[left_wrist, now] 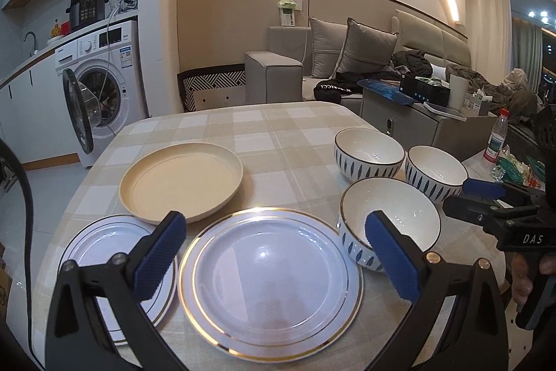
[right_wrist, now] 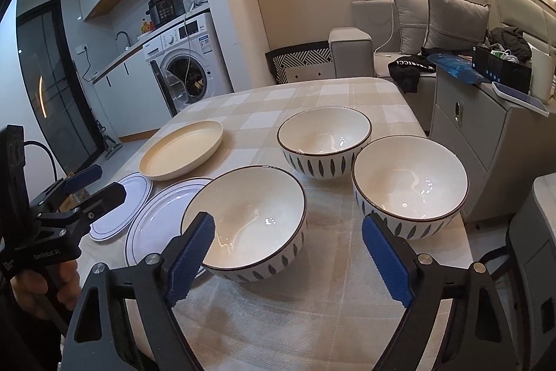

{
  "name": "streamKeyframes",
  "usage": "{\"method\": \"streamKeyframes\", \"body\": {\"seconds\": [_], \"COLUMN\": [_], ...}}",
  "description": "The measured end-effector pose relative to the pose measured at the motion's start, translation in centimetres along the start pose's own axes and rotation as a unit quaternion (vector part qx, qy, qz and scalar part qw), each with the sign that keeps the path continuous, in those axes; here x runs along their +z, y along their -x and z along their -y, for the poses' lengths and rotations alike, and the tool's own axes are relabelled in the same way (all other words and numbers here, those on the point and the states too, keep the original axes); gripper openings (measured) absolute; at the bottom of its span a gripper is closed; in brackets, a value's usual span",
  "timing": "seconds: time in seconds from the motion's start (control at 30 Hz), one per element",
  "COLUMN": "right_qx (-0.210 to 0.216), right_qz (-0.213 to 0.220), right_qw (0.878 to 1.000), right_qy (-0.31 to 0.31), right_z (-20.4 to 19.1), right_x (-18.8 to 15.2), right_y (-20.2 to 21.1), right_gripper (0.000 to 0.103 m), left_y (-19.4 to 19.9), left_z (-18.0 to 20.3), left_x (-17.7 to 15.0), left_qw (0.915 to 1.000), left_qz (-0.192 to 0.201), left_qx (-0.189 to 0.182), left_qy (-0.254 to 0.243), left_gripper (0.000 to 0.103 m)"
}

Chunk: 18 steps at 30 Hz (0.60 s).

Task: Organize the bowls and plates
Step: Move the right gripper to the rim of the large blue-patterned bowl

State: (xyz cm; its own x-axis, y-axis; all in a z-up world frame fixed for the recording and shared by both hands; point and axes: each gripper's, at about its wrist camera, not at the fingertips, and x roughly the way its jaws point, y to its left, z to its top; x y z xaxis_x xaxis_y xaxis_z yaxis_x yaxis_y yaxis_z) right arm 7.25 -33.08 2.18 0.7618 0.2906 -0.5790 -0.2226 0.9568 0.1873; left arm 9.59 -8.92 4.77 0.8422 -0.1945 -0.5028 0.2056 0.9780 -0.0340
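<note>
The table [left_wrist: 264, 124] has three plates and three bowls spread out, nothing stacked yet. The big gold-rim plate [left_wrist: 269, 280] lies right under the left gripper [left_wrist: 274, 263], whose jaws are wide open and hold nothing. The right gripper [right_wrist: 288, 261] is open and empty too, with the near bowl [right_wrist: 248, 221] just ahead of its left finger. I think it is best to pinch one rim gently and lift slowly, so nothing bumps the bowl beside it
</note>
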Motion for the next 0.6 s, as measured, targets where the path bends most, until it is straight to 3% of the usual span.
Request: {"method": "streamKeyframes", "body": {"seconds": [0.6], "right_qx": [-0.052], "right_qz": [0.01], "right_qw": [0.998], "right_qy": [-0.03], "right_z": [5.6], "right_x": [1.7], "right_y": [0.7], "right_gripper": [0.089], "left_y": [-4.2], "left_z": [2.4], "left_x": [1.8], "left_qw": [0.9994], "left_qz": [-0.023], "left_qx": [-0.02], "left_qy": [-0.015], "left_gripper": [0.103]}}
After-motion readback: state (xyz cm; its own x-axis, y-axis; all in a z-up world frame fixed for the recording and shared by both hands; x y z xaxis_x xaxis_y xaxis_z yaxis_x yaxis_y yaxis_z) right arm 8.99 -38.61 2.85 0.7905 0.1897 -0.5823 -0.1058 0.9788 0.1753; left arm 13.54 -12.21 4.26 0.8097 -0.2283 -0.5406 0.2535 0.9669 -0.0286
